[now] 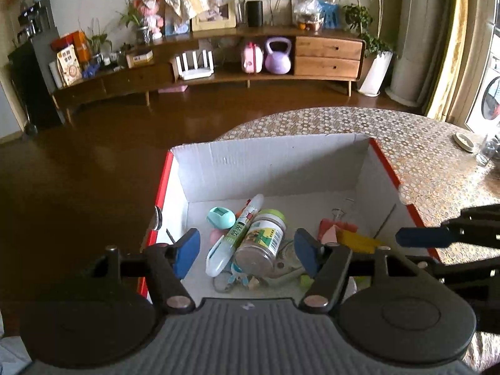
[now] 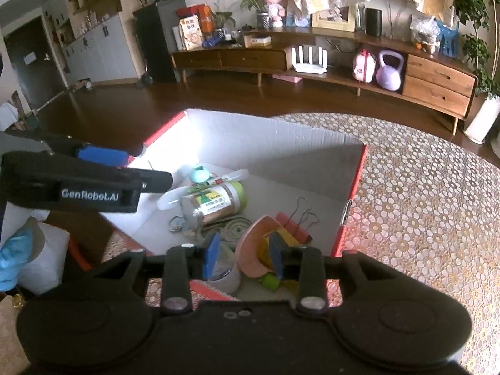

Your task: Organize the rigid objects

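A white cardboard box with red edges (image 1: 268,168) (image 2: 268,153) stands on the patterned table. It holds a clear jar with a green lid (image 1: 262,240) (image 2: 215,203), a white pen (image 1: 237,234), a teal round object (image 1: 221,217), binder clips (image 1: 339,218), a pink piece (image 2: 256,247) and yellow pieces (image 1: 356,240). My left gripper (image 1: 247,251) is open and empty, hovering above the jar. My right gripper (image 2: 245,257) is open above the pink piece at the box's near edge, its jaws partly apart with nothing clamped.
The table with a floral cloth (image 2: 422,218) extends right. A small dish (image 1: 464,140) and a glass (image 1: 486,151) sit at its far right. A blue and white item (image 2: 22,256) lies left of the box. A wooden sideboard (image 1: 218,62) stands across the floor.
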`<state>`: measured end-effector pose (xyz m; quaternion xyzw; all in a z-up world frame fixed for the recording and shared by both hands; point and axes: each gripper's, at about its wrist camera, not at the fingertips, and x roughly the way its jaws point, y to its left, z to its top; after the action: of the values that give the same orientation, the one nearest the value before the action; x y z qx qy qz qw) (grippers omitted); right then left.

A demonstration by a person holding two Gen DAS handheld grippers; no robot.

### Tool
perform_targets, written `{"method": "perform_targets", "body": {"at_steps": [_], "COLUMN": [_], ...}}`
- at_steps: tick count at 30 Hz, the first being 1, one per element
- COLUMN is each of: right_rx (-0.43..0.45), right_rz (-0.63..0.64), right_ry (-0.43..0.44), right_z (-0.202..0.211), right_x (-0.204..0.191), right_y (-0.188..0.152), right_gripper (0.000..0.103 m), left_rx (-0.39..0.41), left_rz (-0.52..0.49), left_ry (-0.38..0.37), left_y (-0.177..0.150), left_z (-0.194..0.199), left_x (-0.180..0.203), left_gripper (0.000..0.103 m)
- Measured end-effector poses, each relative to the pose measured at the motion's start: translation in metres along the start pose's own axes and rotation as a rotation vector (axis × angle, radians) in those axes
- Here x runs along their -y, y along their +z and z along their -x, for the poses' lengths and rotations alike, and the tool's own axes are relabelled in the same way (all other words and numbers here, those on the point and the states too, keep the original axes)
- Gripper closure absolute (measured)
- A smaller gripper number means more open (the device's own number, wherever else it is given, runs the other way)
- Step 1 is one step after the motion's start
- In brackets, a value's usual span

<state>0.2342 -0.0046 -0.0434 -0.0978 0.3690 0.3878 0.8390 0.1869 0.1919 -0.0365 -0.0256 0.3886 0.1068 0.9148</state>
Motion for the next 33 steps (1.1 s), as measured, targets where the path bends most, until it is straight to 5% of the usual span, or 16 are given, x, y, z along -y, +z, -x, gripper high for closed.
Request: {"method": "perform_targets", "body": {"at_steps": [5, 9, 18, 33], "right_rx": [0.043, 0.084, 0.166, 0.275], "right_rz": [0.014, 0.034, 0.057, -0.033], "right_ry": [0.016, 0.021, 0.047, 0.025], "right_z": [0.017, 0.028, 0.059, 0.100], "right_x": [-0.002, -0.006, -0.009, -0.004], "right_y": [-0.004, -0.007, -0.018, -0.042], "right_gripper": [0.055, 0.031, 0.001, 0.000], "left_rx": [0.030, 0.054, 0.113, 0.122], "left_rz": [0.008, 0.002, 0.004, 0.013], "left_ry": [-0.004, -0.001, -0.009, -0.039], "left_y": [-0.009, -0.014, -0.027, -0.050], "left_z": [0.016, 0.026, 0.051, 0.083], "left_x": [0.003, 0.007, 0.016, 0.038], "left_gripper": [0.037, 0.036, 0.021, 0.005]}}
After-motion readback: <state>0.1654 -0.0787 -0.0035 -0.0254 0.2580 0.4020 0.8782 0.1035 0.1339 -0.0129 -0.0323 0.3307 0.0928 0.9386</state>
